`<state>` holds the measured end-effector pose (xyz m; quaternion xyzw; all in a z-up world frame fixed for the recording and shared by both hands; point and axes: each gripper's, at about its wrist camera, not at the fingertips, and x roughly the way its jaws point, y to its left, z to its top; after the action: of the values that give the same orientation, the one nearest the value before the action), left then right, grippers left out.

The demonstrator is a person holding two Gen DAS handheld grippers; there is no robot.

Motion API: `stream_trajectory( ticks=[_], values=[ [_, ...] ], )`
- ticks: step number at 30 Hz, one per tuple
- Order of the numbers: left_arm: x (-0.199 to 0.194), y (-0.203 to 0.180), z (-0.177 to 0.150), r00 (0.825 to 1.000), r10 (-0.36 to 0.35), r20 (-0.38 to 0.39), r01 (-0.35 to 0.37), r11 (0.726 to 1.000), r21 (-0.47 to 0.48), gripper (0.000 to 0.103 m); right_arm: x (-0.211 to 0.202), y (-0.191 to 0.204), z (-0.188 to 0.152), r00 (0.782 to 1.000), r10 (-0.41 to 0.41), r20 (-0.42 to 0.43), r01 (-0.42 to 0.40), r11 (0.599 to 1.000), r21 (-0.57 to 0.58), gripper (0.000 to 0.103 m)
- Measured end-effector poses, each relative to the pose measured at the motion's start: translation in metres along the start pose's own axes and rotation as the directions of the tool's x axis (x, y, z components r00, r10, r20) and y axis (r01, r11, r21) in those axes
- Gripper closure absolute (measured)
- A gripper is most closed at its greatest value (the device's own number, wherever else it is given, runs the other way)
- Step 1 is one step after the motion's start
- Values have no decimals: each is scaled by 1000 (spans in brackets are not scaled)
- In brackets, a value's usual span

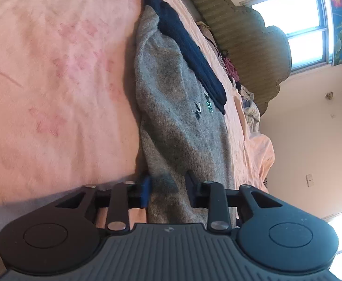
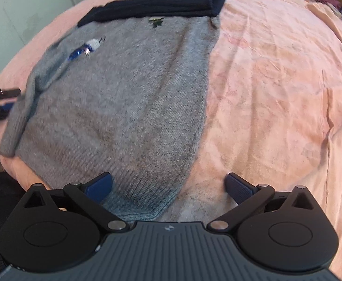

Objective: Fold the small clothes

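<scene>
A small grey knit sweater [image 2: 124, 98] with a navy band [image 2: 156, 7] along its far edge lies on the pink bedsheet [image 2: 276, 82]. It also shows in the left wrist view [image 1: 178, 121], seen side-on. My left gripper [image 1: 169, 189] has its jaws partly closed around a fold of grey sweater cloth, and it shows at the left edge of the right wrist view [image 2: 4, 98]. My right gripper [image 2: 168, 187] is open wide, hovering just above the sweater's ribbed hem corner; nothing is between its pads.
A padded olive headboard [image 1: 248, 44] and a pile of crumpled clothes [image 1: 248, 103] sit at the bed's far end. A window [image 1: 295, 30] is beyond. The pink sheet stretches bare to the right of the sweater.
</scene>
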<state>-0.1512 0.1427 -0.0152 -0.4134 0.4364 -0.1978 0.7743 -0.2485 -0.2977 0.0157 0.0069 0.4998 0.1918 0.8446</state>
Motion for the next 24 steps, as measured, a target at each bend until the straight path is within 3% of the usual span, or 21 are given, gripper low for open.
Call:
stream_trajectory(
  ticks=[3, 6, 9, 12, 14, 17, 20, 24],
  values=[
    [-8, -18, -3, 996, 67, 52, -72, 992, 105, 97, -8, -18, 1, 997, 72, 42, -76, 990, 117, 7],
    [-43, -41, -5, 988, 75, 138, -107, 963, 247, 97, -14, -29, -4, 992, 101, 74, -113, 978, 174, 24],
    [-86, -55, -5, 976, 54, 211, -131, 919, 373, 97, -17, -33, -9, 993, 78, 83, -92, 980, 176, 43],
    [-110, -45, -2, 952, 153, 264, -258, 866, 428, 97, -18, -39, -12, 991, 100, 95, -117, 973, 197, 45],
    [-111, -25, -1, 963, 177, 205, -247, 883, 398, 97, -19, -46, -13, 981, 166, 99, -185, 954, 237, 43],
    [-96, 7, -8, 966, 222, 133, -253, 922, 295, 97, -14, -59, -18, 937, 327, 122, -349, 876, 332, 30],
    [-82, 25, -14, 977, 196, 78, -208, 958, 197, 96, -11, -69, -21, 912, 381, 149, -408, 817, 408, 27],
    [-77, 27, -15, 992, 114, 53, -121, 978, 170, 71, -1, -79, -25, 867, 472, 161, -485, 724, 490, 28]
  ],
)
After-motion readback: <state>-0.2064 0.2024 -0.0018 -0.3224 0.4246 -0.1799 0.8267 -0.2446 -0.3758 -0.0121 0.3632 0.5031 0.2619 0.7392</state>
